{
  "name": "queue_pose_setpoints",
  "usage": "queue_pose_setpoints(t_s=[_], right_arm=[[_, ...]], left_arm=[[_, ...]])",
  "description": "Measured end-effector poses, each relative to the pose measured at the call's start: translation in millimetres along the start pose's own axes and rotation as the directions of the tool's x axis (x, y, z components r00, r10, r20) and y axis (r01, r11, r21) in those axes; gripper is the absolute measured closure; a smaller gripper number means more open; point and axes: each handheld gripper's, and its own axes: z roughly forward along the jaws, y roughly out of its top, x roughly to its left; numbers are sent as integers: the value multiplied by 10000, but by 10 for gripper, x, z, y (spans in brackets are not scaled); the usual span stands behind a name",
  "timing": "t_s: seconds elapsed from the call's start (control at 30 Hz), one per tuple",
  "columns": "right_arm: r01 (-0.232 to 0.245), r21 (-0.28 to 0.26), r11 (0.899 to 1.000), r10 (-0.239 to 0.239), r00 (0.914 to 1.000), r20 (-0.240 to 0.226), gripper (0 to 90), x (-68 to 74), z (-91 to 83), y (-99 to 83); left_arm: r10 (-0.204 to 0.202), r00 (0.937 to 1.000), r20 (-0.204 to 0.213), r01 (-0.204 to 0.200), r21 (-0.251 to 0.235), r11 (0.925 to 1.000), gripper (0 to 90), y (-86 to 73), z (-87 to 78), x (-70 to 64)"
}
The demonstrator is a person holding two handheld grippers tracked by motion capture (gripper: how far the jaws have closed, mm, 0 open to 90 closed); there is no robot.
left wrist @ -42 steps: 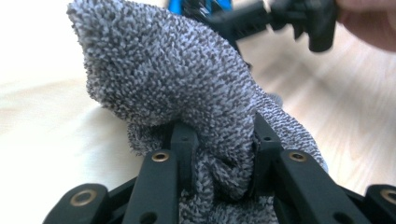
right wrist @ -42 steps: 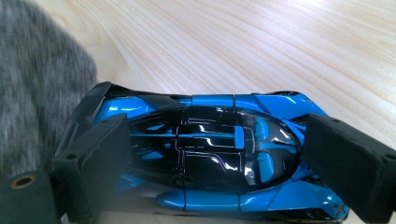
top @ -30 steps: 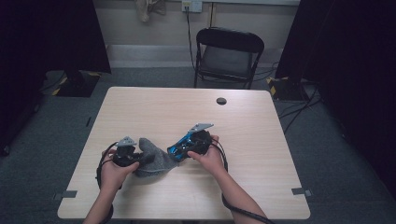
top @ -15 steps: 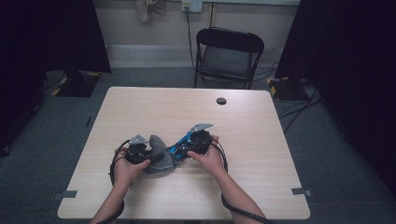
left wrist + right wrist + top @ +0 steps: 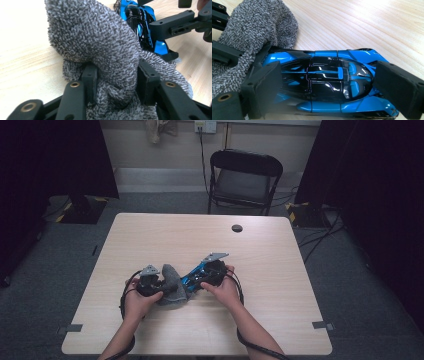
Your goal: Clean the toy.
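Observation:
A blue and black toy car (image 5: 329, 82) (image 5: 191, 279) is clamped end to end between the jaws of my right gripper (image 5: 327, 87) (image 5: 197, 280), just above the wooden table (image 5: 280, 270). A grey knitted cloth (image 5: 100, 45) (image 5: 173, 280) is bunched up between the jaws of my left gripper (image 5: 117, 87) (image 5: 162, 287), which is shut on it. The cloth touches the tail end of the car. Both grippers meet near the table's front middle, left of centre.
A black folding chair (image 5: 243, 175) stands behind the table's far edge. A round black cable hole (image 5: 237, 228) sits near the far edge. Cables trail from both grippers off the front. Bare tabletop lies to the right and at the back.
My left gripper has carried the grey cloth to the right, up against the toy car. The right gripper has kept the car almost still.

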Motion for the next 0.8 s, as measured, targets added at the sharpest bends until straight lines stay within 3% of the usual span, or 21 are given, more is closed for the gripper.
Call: queue_pose_setpoints(t_s=[0.23, 0.4, 0.8], right_arm=[[7, 8, 10000, -7, 10000, -5, 76, -1, 0, 1], [-36, 107, 9999, 35, 10000, 13, 76, 4, -1, 11], [-28, 78, 10000, 28, 10000, 10, 76, 4, -1, 7]], left_arm=[[23, 10000, 22, -23, 57, 10000, 644, -8, 8, -29], [-295, 9991, 293, 288, 231, 9993, 704, -9, 8, -54], [-533, 9982, 290, 518, 498, 9974, 725, -3, -10, -98]])
